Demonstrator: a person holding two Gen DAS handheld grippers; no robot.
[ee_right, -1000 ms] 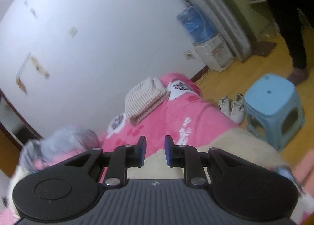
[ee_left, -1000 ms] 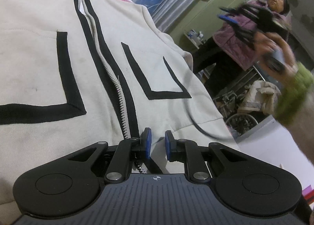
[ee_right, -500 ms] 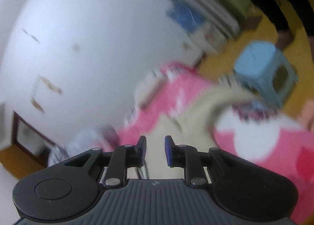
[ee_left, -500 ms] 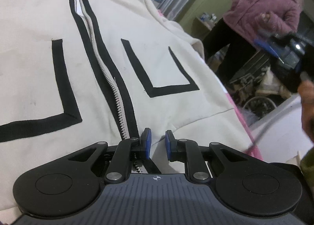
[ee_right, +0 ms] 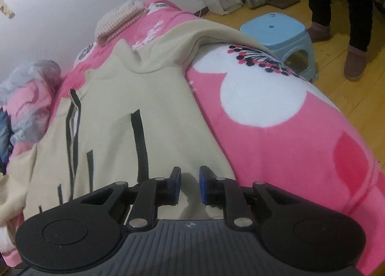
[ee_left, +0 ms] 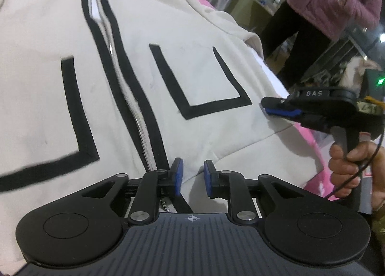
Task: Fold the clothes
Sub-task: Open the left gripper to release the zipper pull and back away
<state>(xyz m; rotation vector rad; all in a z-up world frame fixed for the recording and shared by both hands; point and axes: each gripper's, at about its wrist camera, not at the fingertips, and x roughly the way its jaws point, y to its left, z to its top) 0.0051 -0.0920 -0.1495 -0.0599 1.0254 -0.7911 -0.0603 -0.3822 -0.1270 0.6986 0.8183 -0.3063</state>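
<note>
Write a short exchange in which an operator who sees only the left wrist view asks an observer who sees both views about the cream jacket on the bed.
Operator: I see the right gripper side-on at the edge of the jacket. Is it open?
Observer: Yes. The right wrist view shows a clear gap between its pads, with nothing held, above the jacket's lower edge.
Operator: Where does the sleeve on that side go?
Observer: The sleeve stretches away across the pink blanket to the bed's far edge, above a blue stool on the floor.
</note>
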